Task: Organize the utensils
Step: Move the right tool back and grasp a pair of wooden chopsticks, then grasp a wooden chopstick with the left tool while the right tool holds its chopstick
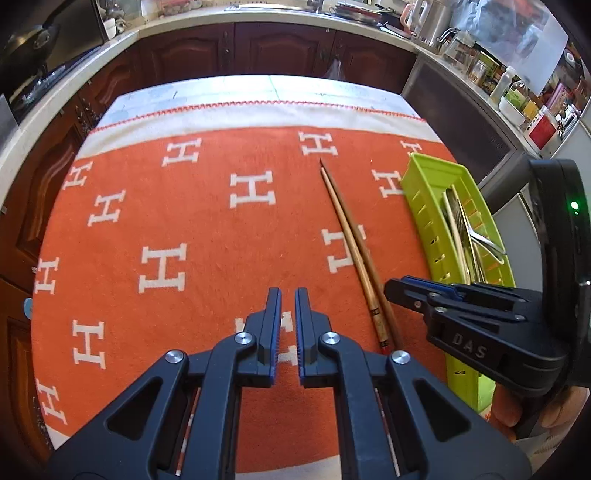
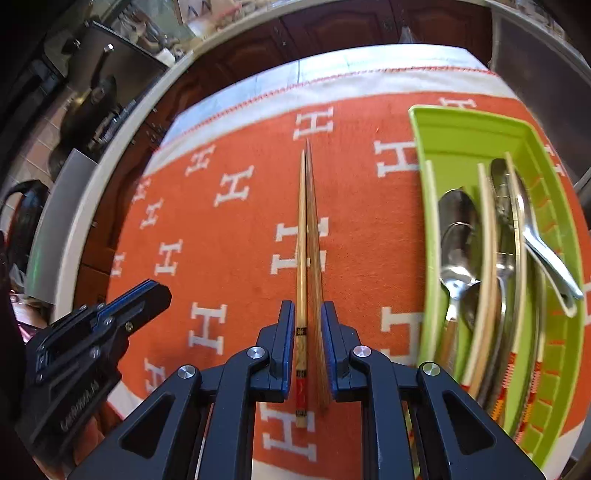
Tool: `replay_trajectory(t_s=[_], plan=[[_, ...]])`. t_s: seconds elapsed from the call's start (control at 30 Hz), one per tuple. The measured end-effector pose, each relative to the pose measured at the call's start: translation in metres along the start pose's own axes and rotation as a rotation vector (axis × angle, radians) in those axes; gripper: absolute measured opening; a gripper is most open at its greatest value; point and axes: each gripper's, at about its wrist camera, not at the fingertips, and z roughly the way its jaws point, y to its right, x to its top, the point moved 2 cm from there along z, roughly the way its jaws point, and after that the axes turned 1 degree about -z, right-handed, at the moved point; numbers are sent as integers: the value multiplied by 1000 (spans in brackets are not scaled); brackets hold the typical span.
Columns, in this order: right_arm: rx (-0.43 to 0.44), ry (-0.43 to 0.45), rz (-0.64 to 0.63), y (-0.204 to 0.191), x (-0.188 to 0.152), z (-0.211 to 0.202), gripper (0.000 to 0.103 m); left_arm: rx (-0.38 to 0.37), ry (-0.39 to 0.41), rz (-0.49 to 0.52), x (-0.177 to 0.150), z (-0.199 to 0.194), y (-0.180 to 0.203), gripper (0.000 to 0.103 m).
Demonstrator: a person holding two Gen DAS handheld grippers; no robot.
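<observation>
Two wooden chopsticks (image 2: 306, 236) lie side by side on the orange cloth (image 2: 229, 258), tips pointing away. They also show in the left wrist view (image 1: 351, 243). My right gripper (image 2: 307, 314) is over their decorated near ends, its fingers (image 2: 287, 332) open on either side, apart from them. My left gripper (image 1: 287, 299) hovers above the cloth to the left of the chopsticks, its fingers (image 1: 273, 317) a narrow gap apart and empty. A green utensil tray (image 2: 436, 122) at the right holds spoons (image 2: 458, 236) and other cutlery; it also shows in the left wrist view (image 1: 424, 192).
The table is covered by the orange cloth with white H letters and a white border. Dark wooden cabinets and a pale countertop (image 1: 258, 18) surround it. Jars, bottles and a kettle (image 1: 436, 18) crowd the right counter.
</observation>
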Motion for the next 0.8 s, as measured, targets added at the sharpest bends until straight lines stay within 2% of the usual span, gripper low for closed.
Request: replay_trajectory(t_s=[0.2,0.47,0.6,0.7,0.8], plan=[[-49,-38,-31,-6,8,26,15,-22,-37,-7,-2,20,-6,4],[-106,-21,-81,-16,13,38,15,-43,-42,-5,3,31,-7,4],[-39,-34,-44,-10,15,35,15,-48,-51,-7,3,36,-8,4],[-41,-27,-78,-13,15,36,15,-51,-55,-14,3,38,-11,4],[3,-37,-65,-14,14,36,15,-50,-60,-20,3,40,-12,4]])
